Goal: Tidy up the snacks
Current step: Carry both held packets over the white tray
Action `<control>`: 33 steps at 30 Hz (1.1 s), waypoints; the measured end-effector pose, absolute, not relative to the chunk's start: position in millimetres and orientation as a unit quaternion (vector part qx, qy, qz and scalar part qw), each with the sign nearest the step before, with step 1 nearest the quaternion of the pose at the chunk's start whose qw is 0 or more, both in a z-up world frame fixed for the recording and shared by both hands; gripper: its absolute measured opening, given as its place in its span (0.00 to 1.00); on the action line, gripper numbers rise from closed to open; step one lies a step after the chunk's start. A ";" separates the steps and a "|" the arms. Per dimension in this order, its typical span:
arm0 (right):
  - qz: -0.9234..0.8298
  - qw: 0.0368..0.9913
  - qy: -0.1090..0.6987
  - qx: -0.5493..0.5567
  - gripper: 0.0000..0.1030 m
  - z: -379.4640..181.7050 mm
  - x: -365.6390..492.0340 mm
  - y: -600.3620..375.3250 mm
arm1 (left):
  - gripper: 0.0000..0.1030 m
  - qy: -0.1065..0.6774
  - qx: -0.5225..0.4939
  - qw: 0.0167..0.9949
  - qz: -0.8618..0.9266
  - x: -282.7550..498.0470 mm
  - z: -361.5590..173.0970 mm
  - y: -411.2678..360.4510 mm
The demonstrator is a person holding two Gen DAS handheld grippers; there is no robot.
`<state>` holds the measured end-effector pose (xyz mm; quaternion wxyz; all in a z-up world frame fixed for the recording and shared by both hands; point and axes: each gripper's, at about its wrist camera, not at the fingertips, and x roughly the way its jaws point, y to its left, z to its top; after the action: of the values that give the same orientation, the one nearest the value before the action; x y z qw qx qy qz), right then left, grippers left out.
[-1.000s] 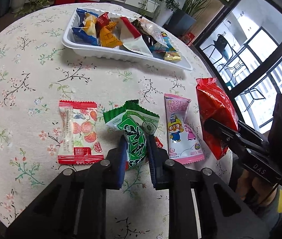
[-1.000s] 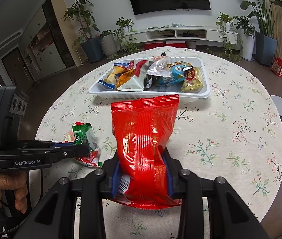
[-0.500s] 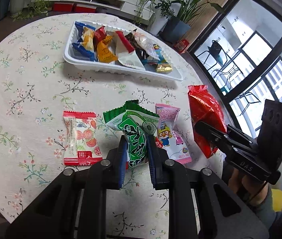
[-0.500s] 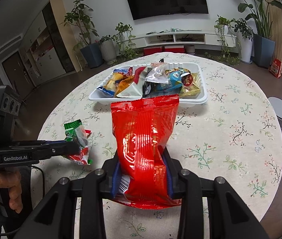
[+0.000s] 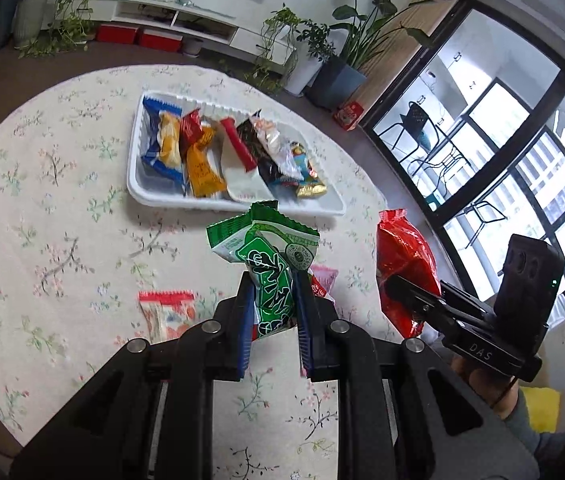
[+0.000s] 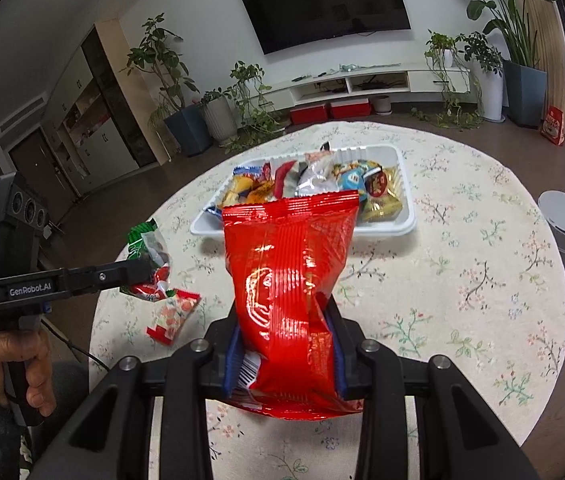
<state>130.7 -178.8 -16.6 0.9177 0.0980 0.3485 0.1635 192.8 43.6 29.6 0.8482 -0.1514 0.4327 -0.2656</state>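
Left wrist view: left gripper (image 5: 272,300) clamps the green snack packet (image 5: 272,276) low on the wrapper, packet clear of the table (image 5: 42,200), its top edge overlapping the near rim of the white tray (image 5: 238,205) in frame. Red-and-white candy pack (image 5: 167,314) lies flat on the floral cloth just left of the fingers. Pink pack (image 5: 324,276) mostly hidden behind the right finger (print unreadable). Right wrist view: right gripper (image 6: 286,356) pinches the red chip bag (image 6: 288,280) near its bottom, bag upright, off the cloth, in front of the tray (image 6: 406,224). Tray already holds a row of mixed snacks (image 6: 314,186).
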 end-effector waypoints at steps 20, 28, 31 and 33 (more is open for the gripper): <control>0.149 0.934 0.317 0.072 0.36 53.5 238.6 -173.3 | 0.17 0.419 -0.122 0.860 -0.264 312.5 82.8 39.5; 0.147 0.916 0.367 0.070 0.36 29.9 302.3 -158.8 | 0.17 0.451 -0.087 0.856 -0.237 376.0 52.4 21.4; 0.142 0.908 0.392 0.048 0.36 17.1 325.9 -148.3 | 0.17 0.467 -0.080 0.850 -0.231 394.4 35.4 15.6; 0.134 0.903 0.407 0.037 0.36 6.5 339.1 -144.2 | 0.17 0.477 -0.069 0.846 -0.228 405.2 21.9 10.6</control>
<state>339.1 -144.2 6.5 0.9026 0.0372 0.4072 0.1344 405.2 10.6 21.9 0.8462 -0.0686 0.4765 -0.2284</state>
